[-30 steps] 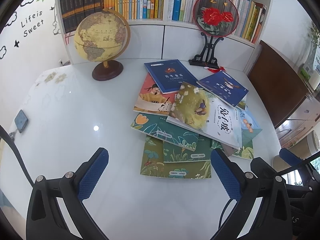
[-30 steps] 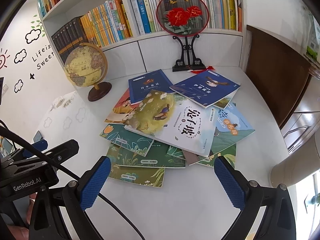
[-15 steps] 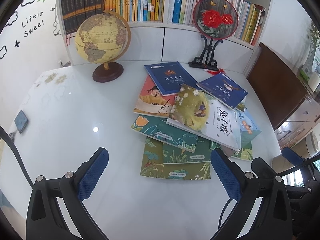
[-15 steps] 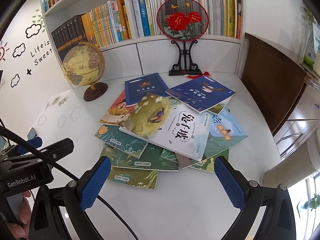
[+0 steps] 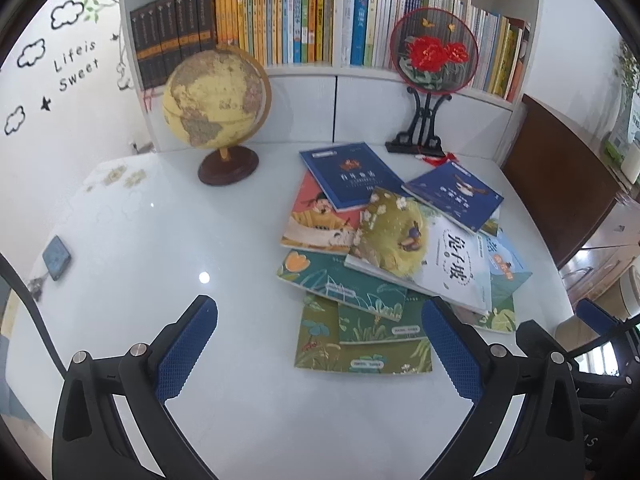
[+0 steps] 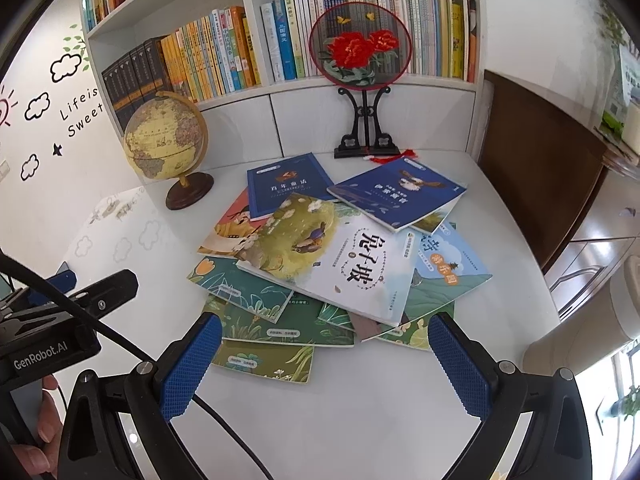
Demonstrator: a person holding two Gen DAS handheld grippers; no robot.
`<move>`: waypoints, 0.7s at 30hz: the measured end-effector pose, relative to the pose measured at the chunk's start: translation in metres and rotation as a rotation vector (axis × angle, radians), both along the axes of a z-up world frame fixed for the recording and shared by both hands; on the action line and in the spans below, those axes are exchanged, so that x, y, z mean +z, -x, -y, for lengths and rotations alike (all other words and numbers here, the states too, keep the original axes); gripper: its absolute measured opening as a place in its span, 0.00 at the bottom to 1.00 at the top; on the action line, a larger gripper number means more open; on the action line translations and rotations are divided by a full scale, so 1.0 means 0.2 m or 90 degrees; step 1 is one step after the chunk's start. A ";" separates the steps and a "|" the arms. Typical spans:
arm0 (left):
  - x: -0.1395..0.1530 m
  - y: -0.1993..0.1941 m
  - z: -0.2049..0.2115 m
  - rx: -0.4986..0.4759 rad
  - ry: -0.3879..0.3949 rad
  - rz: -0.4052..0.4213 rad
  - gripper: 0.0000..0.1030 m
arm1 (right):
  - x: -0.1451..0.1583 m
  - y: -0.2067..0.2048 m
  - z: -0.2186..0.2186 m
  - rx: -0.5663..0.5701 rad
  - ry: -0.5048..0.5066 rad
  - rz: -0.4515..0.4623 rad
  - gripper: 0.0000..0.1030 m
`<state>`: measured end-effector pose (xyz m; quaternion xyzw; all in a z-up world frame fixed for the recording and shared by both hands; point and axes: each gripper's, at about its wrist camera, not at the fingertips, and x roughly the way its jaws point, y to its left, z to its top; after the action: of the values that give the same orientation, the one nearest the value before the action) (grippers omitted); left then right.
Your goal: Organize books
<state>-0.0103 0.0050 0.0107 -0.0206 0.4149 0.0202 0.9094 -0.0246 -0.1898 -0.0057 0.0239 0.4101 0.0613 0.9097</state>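
Note:
Several thin picture books lie in a loose overlapping pile on the white table. On top is a large white and yellow-green book. Two dark blue books lie at the far side, and green books stick out at the near side. My left gripper is open, hovering just short of the pile's near left corner. My right gripper is open too, above the near edge of the pile. Nothing is between either pair of fingers.
A globe stands at the back left and a round red-flower fan on a black stand at the back right. Behind them is a full bookshelf. A small dark device lies far left. A brown cabinet flanks the right.
Both grippers have pulled back and risen slightly, so the pile sits a little farther off and lower in view. The books have not moved.

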 end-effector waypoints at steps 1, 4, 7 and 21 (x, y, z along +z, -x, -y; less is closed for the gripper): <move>0.01 0.00 0.00 -0.002 0.000 0.009 0.99 | 0.00 0.00 0.00 0.000 0.001 0.002 1.00; 0.03 0.01 0.01 -0.006 0.008 0.029 0.99 | 0.01 0.00 0.01 0.000 -0.006 0.003 1.00; 0.04 0.01 0.02 -0.015 0.022 0.036 0.99 | 0.01 0.01 0.01 -0.001 -0.017 0.008 1.00; 0.01 -0.01 0.05 -0.030 0.052 0.027 0.99 | 0.04 0.03 0.02 -0.008 -0.041 0.040 1.00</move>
<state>-0.0090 -0.0057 0.0130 -0.0482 0.3965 -0.0186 0.9166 -0.0303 -0.1946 0.0023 0.0535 0.3788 0.0693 0.9213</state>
